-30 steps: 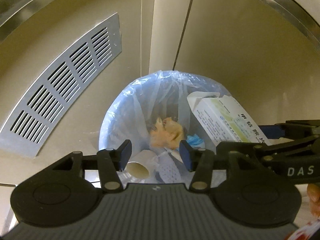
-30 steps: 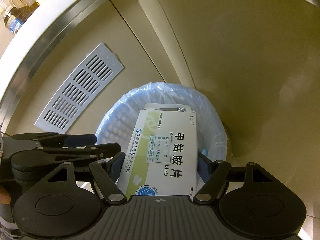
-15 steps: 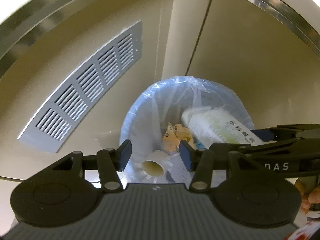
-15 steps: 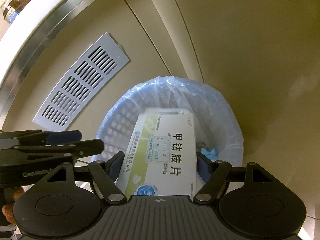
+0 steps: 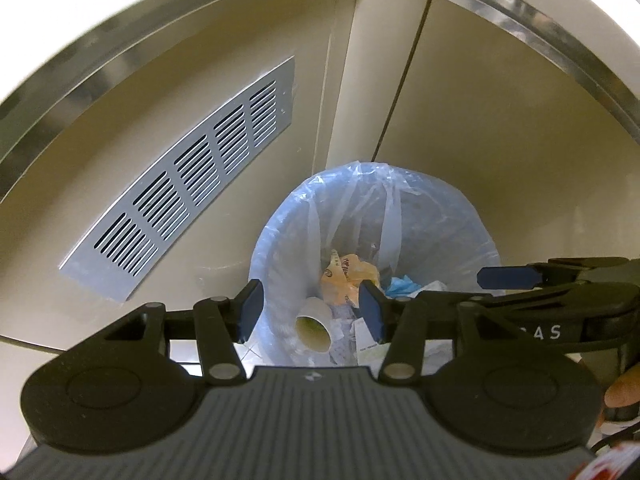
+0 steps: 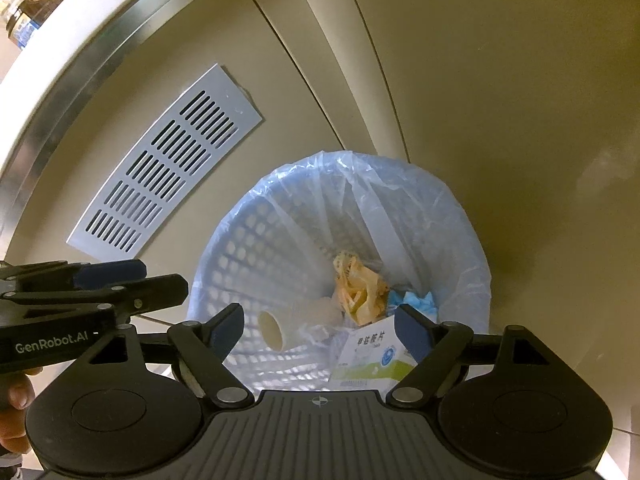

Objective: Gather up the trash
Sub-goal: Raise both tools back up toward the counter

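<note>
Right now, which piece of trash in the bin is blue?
The crumpled blue wad, beside the orange wrapper. The paper cup and medicine box are pale.

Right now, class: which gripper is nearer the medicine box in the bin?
Right. The right gripper hangs open directly above the medicine box; the left gripper, also open, sits over the paper cup.

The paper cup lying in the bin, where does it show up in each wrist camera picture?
Left wrist: the paper cup sits low centre, between the left claw's fingers, mouth toward the camera.
Right wrist: the cup lies left of centre, beside the orange wrapper.
Shared landmark: the grey vent grille, upper left of the bin in both.
</note>
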A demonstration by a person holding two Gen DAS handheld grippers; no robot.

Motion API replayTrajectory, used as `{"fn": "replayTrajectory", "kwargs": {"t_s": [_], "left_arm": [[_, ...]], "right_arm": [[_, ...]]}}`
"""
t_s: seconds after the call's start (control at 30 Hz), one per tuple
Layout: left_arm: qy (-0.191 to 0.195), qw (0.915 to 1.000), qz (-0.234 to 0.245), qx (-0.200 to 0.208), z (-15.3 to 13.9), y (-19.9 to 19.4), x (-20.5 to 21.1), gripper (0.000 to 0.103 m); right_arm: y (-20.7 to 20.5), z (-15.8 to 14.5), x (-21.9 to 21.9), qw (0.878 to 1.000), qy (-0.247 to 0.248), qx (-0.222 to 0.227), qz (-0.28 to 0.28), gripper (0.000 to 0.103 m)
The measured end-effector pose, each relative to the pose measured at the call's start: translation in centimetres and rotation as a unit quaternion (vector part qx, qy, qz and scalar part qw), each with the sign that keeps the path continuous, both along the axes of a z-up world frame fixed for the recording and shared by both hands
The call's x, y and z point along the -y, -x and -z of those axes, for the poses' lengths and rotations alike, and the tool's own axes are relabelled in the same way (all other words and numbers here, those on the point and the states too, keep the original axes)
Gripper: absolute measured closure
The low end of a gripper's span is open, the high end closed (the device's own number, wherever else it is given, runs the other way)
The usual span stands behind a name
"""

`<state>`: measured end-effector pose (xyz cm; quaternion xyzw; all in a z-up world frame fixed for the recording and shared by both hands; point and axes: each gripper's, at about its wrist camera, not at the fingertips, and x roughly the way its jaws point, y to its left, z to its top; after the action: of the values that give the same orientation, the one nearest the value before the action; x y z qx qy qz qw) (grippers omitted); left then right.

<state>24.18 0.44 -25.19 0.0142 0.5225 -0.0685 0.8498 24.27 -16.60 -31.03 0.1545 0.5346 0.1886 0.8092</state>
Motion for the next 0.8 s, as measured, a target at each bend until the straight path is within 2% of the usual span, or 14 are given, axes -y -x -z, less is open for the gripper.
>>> {"fn": "replayTrajectory", "kwargs": {"t_s": [0.43, 0.8], "left_arm": [[0.003, 0.9999, 0.001, 0.012, -1.7, 2.1, 0.9, 0.054], [0.007, 0.9996, -0.008, 0.026, -5.5, 5.8, 1.6, 0.054]], "right_arm": [[2.2, -2.5, 1.4, 1.000, 0.004, 0.015, 0.012, 0.021], [5.6, -7.0, 3.3, 0.999, 0.003, 0.037, 0.028, 0.021]]}}
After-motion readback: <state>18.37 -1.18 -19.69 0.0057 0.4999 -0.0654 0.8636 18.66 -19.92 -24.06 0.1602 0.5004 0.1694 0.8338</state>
